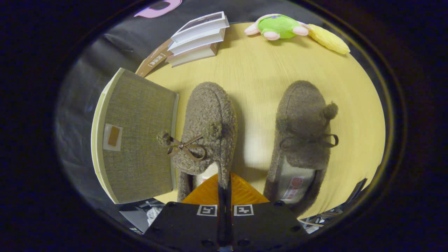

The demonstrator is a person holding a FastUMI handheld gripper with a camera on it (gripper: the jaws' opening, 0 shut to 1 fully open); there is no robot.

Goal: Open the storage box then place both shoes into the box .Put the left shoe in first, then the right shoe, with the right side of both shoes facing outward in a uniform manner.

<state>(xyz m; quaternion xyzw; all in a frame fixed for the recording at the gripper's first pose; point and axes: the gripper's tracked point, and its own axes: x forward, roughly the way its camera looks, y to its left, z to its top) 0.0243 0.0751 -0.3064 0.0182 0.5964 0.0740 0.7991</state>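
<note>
- Gripper view: a pale wooden bench (266,77) with a rounded edge carries everything; dark cloth hangs behind it.
- The box (140,136), lid shut, lies at the bench's left edge, touching the left shoe (206,122).
- The right shoe (304,119) lies apart, bare wood between the pair.
- The hand-held gripper (224,185) has its fingers pressed together, pinching the left shoe's heel-side rim.
- Books (199,36) and a plush toy (280,26) sit along the far edge, open bench ahead of both toes.
</note>
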